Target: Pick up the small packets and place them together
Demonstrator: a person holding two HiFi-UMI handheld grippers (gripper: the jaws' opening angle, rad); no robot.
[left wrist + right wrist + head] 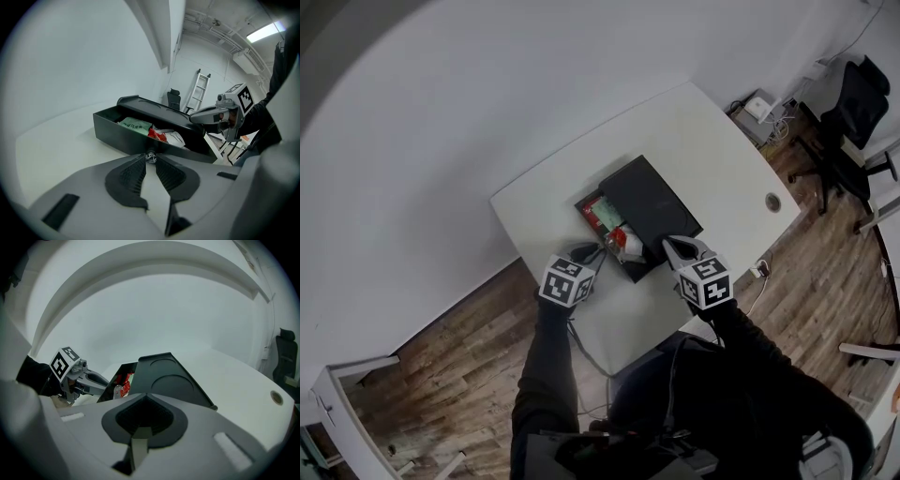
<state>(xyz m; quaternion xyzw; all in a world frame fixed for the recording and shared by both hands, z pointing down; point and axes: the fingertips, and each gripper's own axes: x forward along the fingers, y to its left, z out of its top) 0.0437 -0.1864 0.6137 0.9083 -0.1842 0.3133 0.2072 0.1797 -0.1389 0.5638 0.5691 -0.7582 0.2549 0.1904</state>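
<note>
Two jaws of the left gripper (583,253) pinch at their tips on a small shiny scrap (150,157) — what it is I cannot tell. Just beyond, at twelve o'clock, runs the near wall of the box (119,133), matte black and hard, its long axis ten to three. Inside lie a crinkly green packet (135,125), red packet (157,135) and white packet (177,138) — nearer this hand. Farther right, the right gripper (146,397), jaws together and empty, faces the smooth lid (171,380).

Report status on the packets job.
Left hand-held gripper pinching a small silvery piece; right hand-held gripper shut, empty. Packets lie in the black box. Lid half covers it.
</note>
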